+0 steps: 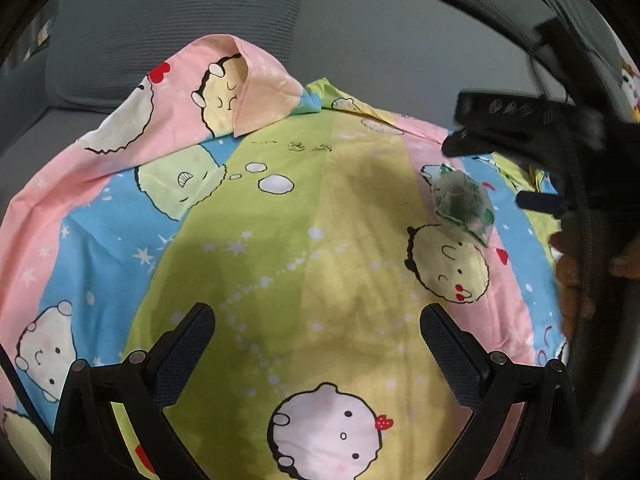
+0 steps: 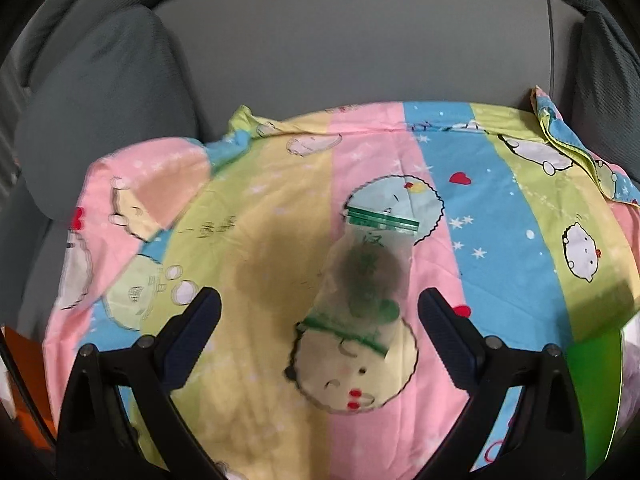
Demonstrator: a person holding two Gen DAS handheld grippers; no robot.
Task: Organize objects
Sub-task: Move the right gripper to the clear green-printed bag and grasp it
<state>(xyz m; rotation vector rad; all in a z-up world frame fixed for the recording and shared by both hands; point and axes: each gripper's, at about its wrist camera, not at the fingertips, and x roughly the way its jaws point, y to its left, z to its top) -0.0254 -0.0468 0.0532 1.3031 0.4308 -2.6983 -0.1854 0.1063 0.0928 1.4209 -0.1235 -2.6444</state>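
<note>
Your left tongs (image 1: pixel 318 344) hang spread wide and empty over the pastel striped cartoon-print cotton sheet (image 1: pixel 280 240) that covers the grey fabric sofa (image 1: pixel 380 32). To your right, the small clear zip bag with green print and dark contents (image 1: pixel 462 204) lies on the sheet, blurred. Just above it sit your black right tongs (image 1: pixel 516 128); their jaw state is unclear. The sheet's pink far-left corner is folded over.

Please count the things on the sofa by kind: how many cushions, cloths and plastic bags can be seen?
Cushions: 2, one at the left and one at the right.
Cloths: 1, the striped cartoon cloth.
Plastic bags: 1, a small zip bag with dark contents, lying on the cloth.
Total: 4
</note>
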